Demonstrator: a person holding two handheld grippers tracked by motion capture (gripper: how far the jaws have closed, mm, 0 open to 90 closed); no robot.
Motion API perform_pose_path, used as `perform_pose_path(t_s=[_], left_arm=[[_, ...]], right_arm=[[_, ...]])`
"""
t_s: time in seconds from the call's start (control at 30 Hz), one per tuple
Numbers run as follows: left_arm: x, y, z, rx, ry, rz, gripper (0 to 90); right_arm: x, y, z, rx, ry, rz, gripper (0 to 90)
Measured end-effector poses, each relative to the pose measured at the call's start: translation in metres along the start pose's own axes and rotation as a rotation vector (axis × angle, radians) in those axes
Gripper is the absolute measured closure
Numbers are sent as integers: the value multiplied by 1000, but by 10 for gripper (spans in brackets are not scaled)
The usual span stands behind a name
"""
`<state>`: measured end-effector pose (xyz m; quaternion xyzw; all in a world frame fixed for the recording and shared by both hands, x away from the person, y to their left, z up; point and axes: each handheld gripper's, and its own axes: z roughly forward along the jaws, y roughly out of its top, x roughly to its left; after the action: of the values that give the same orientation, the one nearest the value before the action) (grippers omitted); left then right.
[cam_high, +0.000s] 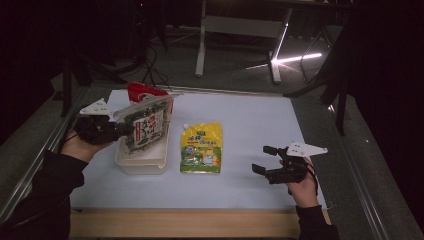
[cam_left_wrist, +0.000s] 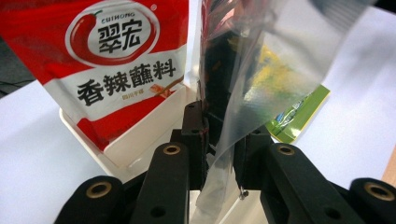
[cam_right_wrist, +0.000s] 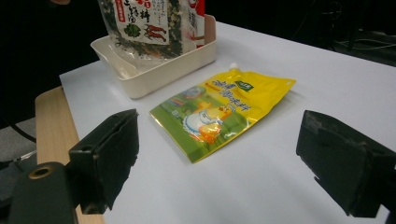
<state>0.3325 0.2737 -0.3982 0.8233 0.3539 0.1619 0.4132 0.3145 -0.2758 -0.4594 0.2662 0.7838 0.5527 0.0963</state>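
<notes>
My left gripper (cam_high: 124, 131) is shut on the edge of a clear snack bag (cam_high: 145, 127) with dark green contents, held tilted over a white bin (cam_high: 142, 165). In the left gripper view the jaws (cam_left_wrist: 219, 140) pinch the bag's clear plastic edge (cam_left_wrist: 261, 79). A red and white pouch (cam_high: 145, 92) stands upright at the bin's far end, close up in the left gripper view (cam_left_wrist: 116, 60). A yellow-green spout pouch (cam_high: 201, 147) lies flat on the table right of the bin. My right gripper (cam_high: 262, 159) rests open at the right, with the pouch (cam_right_wrist: 224, 112) ahead of its jaws (cam_right_wrist: 224, 163).
A white mat (cam_high: 250, 125) covers the table, with a wooden strip (cam_high: 185, 222) along the near edge. The bin (cam_right_wrist: 159, 70) sits at the mat's left side. Dark floor, table legs (cam_high: 201, 45) and cables lie beyond the far edge.
</notes>
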Motion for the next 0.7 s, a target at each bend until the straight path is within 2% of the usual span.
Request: perform_pose_path(t_s=[0.13, 0.17, 0.2, 0.23, 0.3, 0.37, 0.43, 0.63, 0.7], left_arm=[[4, -10, 1, -58, -9, -34, 783], [5, -12, 1, -61, -13, -37, 784], [6, -14, 4, -32, -6, -33, 784], [6, -20, 10, -32, -17, -40, 783], [8, -27, 10, -58, -20, -51, 783], [13, -33, 9, -70, -20, -79, 782], [15, -38, 8, -75, -17, -84, 780], [9, -40, 9, -99, -24, -45, 767], [8, -41, 9, -107, -31, -53, 759]], right_arm=[[2, 0, 2, 4, 3, -6, 128], [2, 0, 2, 3, 2, -9, 128], [2, 0, 2, 2, 2, -9, 128], [2, 0, 2, 3, 2, -9, 128], [2, 0, 2, 5, 2, -7, 128], [2, 0, 2, 6, 4, -10, 128], [2, -1, 3, 8, 3, -8, 128], [3, 0, 4, 7, 9, -15, 132], [3, 1, 4, 5, 9, -16, 132]])
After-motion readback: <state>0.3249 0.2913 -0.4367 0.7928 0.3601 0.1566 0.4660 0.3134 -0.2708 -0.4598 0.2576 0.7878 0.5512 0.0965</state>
